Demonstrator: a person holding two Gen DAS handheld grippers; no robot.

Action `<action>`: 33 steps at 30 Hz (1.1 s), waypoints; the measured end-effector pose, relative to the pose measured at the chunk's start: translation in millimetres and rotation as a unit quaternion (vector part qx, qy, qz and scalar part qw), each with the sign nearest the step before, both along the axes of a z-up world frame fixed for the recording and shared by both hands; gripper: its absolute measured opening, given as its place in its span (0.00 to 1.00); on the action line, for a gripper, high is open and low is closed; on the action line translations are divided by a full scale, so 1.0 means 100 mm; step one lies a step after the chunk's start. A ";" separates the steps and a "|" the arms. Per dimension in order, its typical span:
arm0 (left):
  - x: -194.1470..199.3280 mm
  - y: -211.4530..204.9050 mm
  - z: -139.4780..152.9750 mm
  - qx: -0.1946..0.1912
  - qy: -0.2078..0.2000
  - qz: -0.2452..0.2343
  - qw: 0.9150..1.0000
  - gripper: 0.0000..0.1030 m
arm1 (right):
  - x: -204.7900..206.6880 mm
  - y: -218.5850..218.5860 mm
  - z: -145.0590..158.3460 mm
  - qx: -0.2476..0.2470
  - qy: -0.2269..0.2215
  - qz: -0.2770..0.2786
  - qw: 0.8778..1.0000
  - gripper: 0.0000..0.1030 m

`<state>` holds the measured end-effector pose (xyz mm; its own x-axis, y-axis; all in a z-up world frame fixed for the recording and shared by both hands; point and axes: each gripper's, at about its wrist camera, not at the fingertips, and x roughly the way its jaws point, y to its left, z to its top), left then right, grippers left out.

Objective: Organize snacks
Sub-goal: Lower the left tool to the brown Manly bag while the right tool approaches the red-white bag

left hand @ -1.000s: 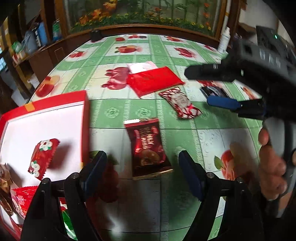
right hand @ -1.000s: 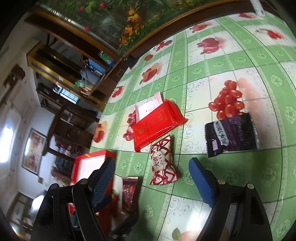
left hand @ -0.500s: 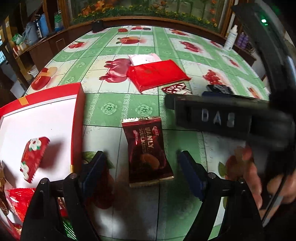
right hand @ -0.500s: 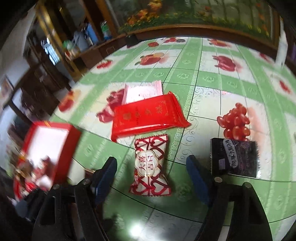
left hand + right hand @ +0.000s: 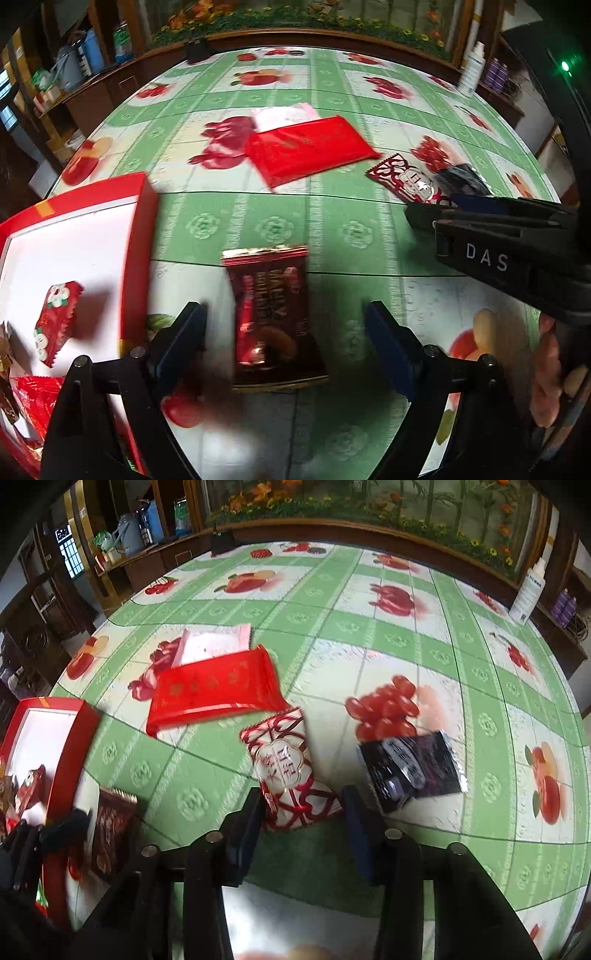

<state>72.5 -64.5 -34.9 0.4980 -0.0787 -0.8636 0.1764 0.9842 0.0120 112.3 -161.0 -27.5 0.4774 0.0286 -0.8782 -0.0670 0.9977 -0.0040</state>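
Snacks lie scattered on your desk (image 5: 369, 635). Your left gripper (image 5: 284, 332) has just been opening, its jaws wide on either side of the dark red snack (image 5: 273, 314), clear of it. Your right gripper (image 5: 303, 812) has just been closing around the red-and-white snack (image 5: 288, 768); whether its pads touch, I cannot tell. A red box (image 5: 136, 258) sits left.

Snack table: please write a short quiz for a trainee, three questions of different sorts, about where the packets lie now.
1. True or false: the dark brown packet lies inside the red box.
2. Which packet partly covers the pink-white packet? A: big red packet. B: black packet.
3. Fill in: the red-and-white lattice packet lies between the big red packet and the ____ packet.

Key: 1 false; 2 A; 3 black.
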 end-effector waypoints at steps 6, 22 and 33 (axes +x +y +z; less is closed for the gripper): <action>-0.12 -0.27 0.01 0.001 -0.009 -0.057 0.998 0.82 | -0.05 -0.25 0.03 0.017 0.018 -0.002 1.000 0.42; -0.16 -0.25 0.11 -0.063 0.030 -0.063 0.996 0.71 | -0.12 -0.63 0.07 0.054 0.037 0.024 0.998 0.65; -0.02 -0.45 0.02 -0.021 0.041 -0.004 0.999 0.83 | -0.02 -0.51 0.03 0.040 0.002 0.013 0.999 0.47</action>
<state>70.7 -109.4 -32.5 0.4257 -0.1187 -0.8970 0.1823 0.9823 -0.0435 110.4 -212.2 -24.9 0.4721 0.1116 -0.8745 -0.0930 0.9927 0.0765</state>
